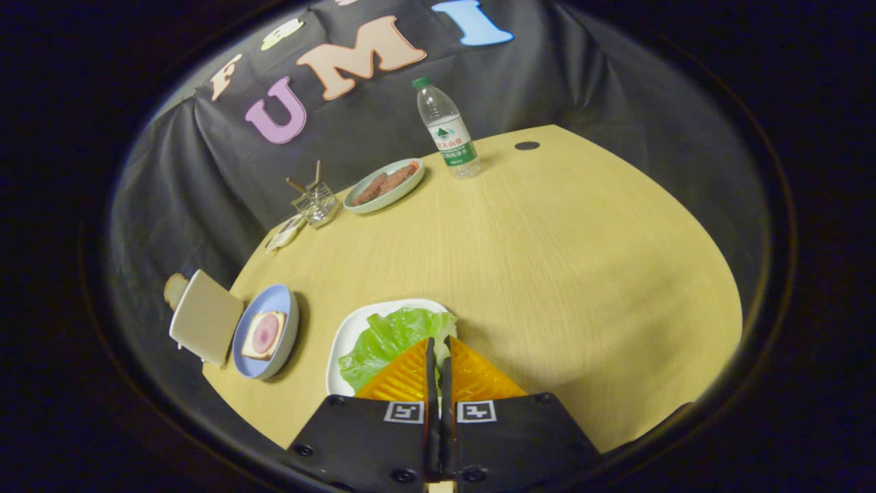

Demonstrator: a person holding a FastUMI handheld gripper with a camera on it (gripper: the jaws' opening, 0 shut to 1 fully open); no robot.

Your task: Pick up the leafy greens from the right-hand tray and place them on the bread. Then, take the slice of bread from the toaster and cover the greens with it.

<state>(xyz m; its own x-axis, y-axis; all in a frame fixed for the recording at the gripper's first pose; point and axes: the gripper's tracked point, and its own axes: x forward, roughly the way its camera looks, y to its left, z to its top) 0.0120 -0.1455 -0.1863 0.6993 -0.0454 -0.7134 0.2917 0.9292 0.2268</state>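
In the gripper view, the tongs (439, 346) stood over the near edge of a white tray (345, 339), their two fingers drawn nearly together with only a thin slit between them. Whether they pinched the greens (387, 339) could not be told: the tips sat right at the leaf's near right edge, and a pale bit of leaf showed just beside them. The greens lay flat on the tray, a crumpled leaf whose long axis ran from the tongs' tips away and to the left, its frilled end pointing toward the far left rim of the tray.

Left of the tray, close beside it, sat a blue plate (282, 305) carrying a slice of bread (263, 335) with a round pink slice on top. The bread's square face lay flat, one corner turned toward the tongs. Touching the plate's left side stood the toaster (204, 323), a pale box at the table's left edge, with the brown top of a second slice (175, 289) peeping out behind it.

Well beyond the tongs, near the far edge of the table (561, 274), a green dish (383, 186) held brown strips. Left of it stood a clear holder (315, 203) with sticks, and to its right an upright water bottle (448, 130).
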